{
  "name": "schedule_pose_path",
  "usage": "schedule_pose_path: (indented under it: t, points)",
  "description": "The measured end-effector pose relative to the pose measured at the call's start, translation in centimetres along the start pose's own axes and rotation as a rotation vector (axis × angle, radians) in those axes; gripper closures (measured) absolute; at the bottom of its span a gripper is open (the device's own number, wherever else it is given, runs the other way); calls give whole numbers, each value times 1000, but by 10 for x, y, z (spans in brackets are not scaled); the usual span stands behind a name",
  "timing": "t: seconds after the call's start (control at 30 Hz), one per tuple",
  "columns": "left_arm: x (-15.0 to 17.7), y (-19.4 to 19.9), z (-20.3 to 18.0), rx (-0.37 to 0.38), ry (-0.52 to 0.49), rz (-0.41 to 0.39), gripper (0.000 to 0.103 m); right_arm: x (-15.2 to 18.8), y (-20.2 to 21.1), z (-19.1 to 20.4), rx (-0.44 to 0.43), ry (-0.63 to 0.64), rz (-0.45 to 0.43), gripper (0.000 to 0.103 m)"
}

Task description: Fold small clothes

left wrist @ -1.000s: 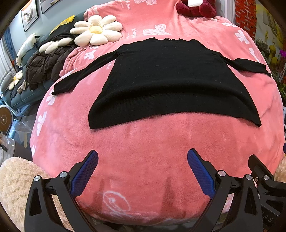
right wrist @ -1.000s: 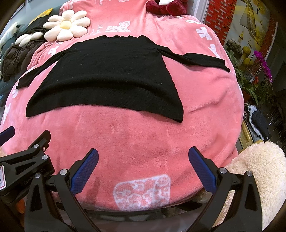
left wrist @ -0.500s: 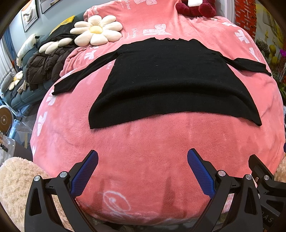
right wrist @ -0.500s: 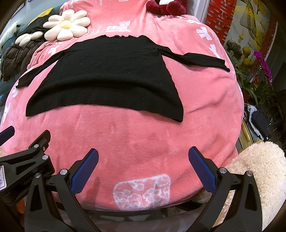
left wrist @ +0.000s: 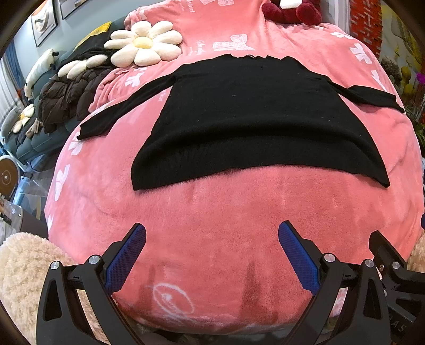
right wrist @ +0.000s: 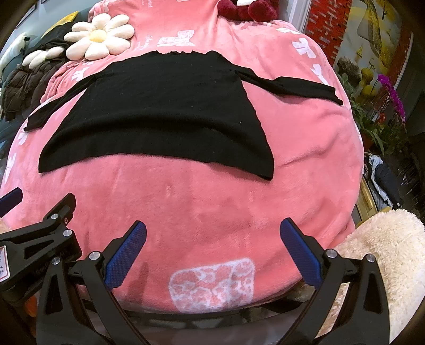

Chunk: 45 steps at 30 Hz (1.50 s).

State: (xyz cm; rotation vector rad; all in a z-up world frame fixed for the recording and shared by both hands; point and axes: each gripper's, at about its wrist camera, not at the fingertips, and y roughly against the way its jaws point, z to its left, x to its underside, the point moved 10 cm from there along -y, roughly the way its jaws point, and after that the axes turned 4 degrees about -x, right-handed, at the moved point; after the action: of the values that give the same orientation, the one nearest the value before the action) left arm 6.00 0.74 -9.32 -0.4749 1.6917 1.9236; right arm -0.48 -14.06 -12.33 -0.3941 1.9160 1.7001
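Black knit sweater (left wrist: 255,124) spread flat on the pink plush blanket (left wrist: 225,238), both sleeves stretched out to the sides, hem nearest the tools. Left tool (left wrist: 212,236) released, blue pads wide apart, hovering short of the sweater's hem, gripping nothing. Right tool (right wrist: 212,234) likewise released and apart from the sweater. Beyond the sweater's collar, a daisy cushion (left wrist: 143,43) and a dark red plush toy (right wrist: 247,9)

Pink plush blanket (left wrist: 239,238) covers the whole surface here, white bow prints scattered across it. A daisy cushion (left wrist: 144,43) sits at the far left, dark padded jacket (left wrist: 66,98) heaped beside it on a blue-grey sofa (left wrist: 32,143). Red brick wall (right wrist: 326,29) off right, purple orchids (right wrist: 393,93) below it, framed pictures (left wrist: 43,22) on the grey wall.
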Motion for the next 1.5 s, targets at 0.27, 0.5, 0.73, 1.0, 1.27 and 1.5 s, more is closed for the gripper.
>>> schedule_pose_path:
  t: [0.27,0.5,0.73,1.0,1.27,1.5]
  points:
    - [-4,2,4,36,46,9,6,-7,-5,-4,-17,-10,18,5]
    - [-9,1,14,106,153,17,6,-78,-22,-89,6,-160,-18,5]
    - [-14,-5,2,156,158,19,6,-175,-70,-241,103,-329,-66,5]
    - [-5,-29,-23,161,70,87,6,-241,-162,-367,101,-556,-59,5]
    - [4,-52,-33,163,45,150,6,-255,-226,-410,60,-734,-74,6]
    - [7,-62,-29,176,73,193,6,-277,-231,-421,40,-761,-142,74]
